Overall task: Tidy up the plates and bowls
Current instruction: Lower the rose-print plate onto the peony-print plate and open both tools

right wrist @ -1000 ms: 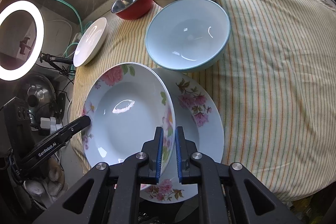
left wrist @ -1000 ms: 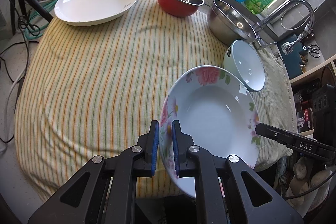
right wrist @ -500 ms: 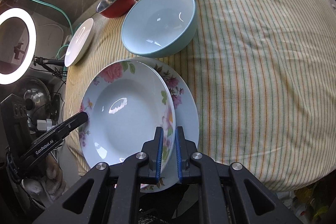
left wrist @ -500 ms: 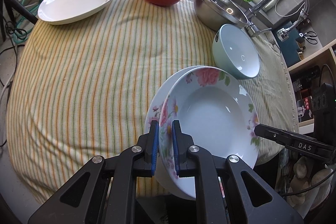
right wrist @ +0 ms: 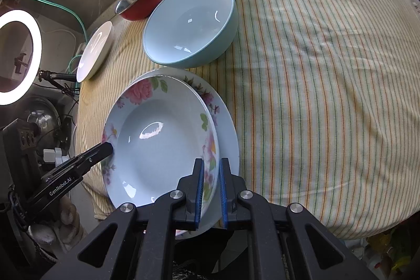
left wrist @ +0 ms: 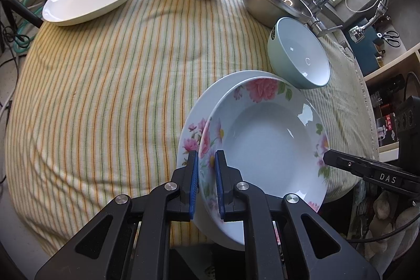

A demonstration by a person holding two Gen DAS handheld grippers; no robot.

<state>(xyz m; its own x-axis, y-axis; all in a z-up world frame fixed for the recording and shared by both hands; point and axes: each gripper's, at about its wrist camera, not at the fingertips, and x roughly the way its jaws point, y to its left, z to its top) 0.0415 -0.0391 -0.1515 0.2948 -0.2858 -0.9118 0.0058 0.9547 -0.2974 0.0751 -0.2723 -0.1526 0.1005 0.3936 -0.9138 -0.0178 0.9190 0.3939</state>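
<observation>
We grip the floral deep plate [left wrist: 267, 143] from both sides: our left gripper [left wrist: 206, 175] is clamped on its near-left rim, and our right gripper [right wrist: 210, 181] is clamped on the opposite rim. The plate sits tilted just above a second floral plate [left wrist: 199, 117] lying on the striped cloth [left wrist: 105, 85] over the tabletop. The light blue bowl [right wrist: 189, 25] stands just beyond them.

free: striped cloth [right wrist: 315, 96] right | blocked: blue bowl [right wrist: 189, 25] ahead
</observation>
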